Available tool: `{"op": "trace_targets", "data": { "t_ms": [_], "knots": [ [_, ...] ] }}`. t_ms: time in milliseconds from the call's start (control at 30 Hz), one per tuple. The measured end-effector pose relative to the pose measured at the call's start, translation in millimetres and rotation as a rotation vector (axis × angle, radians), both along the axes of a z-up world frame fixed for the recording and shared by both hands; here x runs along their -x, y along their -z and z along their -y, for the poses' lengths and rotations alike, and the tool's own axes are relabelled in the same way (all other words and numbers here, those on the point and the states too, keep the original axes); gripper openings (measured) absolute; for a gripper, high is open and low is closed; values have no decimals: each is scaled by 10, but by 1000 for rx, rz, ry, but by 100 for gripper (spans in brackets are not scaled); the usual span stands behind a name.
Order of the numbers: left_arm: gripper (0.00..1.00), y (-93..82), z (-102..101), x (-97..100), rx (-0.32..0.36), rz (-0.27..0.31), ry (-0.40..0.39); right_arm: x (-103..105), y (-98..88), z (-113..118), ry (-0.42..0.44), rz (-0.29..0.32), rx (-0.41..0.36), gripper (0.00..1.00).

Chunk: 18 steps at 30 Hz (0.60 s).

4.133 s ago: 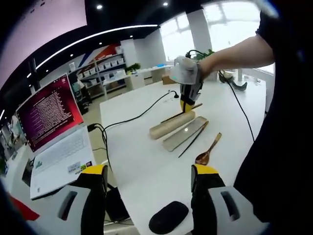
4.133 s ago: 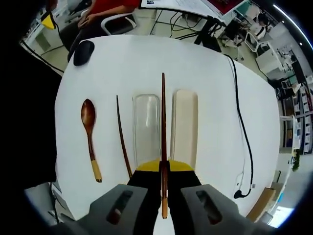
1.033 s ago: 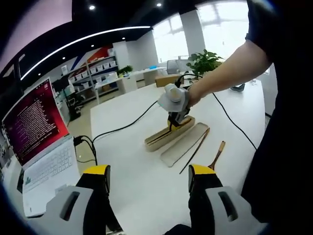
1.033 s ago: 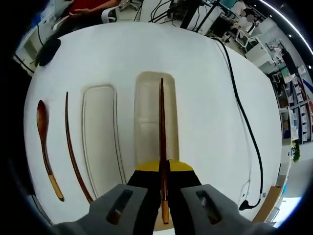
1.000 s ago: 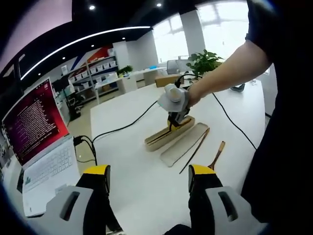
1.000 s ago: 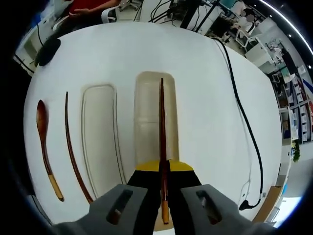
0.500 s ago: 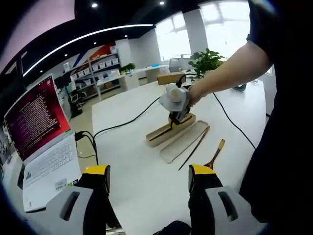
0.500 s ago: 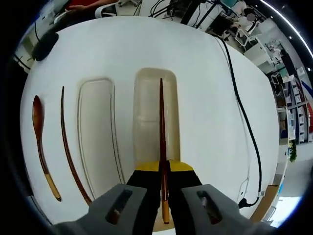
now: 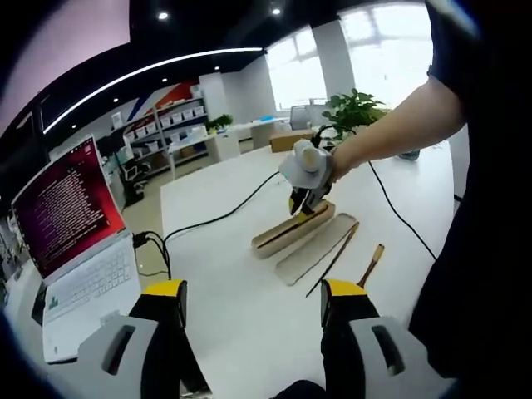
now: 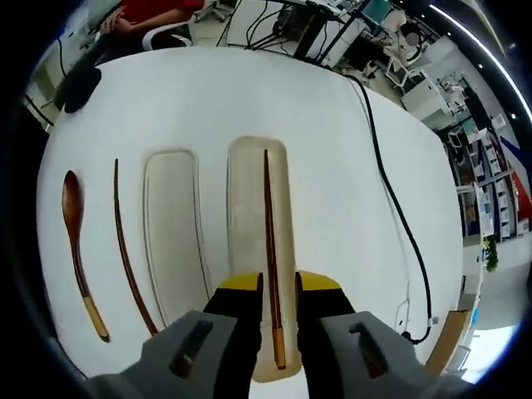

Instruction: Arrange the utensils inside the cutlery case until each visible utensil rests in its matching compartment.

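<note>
first chopstick (image 10: pixel 268 249) just set down lengthwise in the case (image 10: pixel 260 274), the cream tray at centre of the right gripper view. right tongs (image 10: pixel 277 303) parted, jaws standing either side of the stick's near end, gripping nothing; touching or clear of it, cannot tell. lid (image 10: pixel 172 241) lying flat just beside the case at 9 o'clock. second chopstick (image 10: pixel 129 253) on the worktop (image 10: pixel 349 183) beyond the lid, then the spoon (image 10: pixel 79 249) farther out toward 9 o'clock, bowl end away from the camera.

step in hand, by judgement: release of the first stick, with two utensils left outside. next move likely calls for lifting clear of the case without dragging the stick, swinging toward 9 o'clock over the lid, and pinching the thin second stick low and square, since slender round wood may roll or skid on the smooth top.

left tongs (image 9: pixel 253 328) open and empty, held back from the work, looking across at the right tongs (image 9: pixel 306 179) over the case (image 9: pixel 293 229).

worktop white, smooth. black cable (image 10: pixel 391 199) trailing at 3 o'clock, dark mouse (image 10: pixel 79 83) near 10 o'clock. open laptop (image 9: pixel 71 241) with a red screen beside it. open office around: shelving, potted plant (image 9: pixel 353 108), bright windows, ceiling strip light.
</note>
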State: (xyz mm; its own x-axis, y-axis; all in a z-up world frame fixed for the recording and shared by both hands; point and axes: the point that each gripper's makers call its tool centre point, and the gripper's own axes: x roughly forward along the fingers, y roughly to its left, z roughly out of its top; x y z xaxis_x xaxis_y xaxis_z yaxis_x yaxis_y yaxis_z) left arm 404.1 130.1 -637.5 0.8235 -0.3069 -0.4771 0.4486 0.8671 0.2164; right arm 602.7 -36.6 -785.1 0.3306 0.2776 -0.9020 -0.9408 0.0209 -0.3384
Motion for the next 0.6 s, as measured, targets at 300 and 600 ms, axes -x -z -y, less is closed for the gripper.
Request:
{"op": "trace_targets", "data": {
  "t_ms": [300, 600],
  "knots": [
    [67, -114, 10, 73, -6, 35, 7, 78, -198, 81, 22, 32, -32, 16],
    [68, -183, -29, 212, -16, 60, -3, 202, -352, 126, 31, 75, -65, 15]
  ]
}}
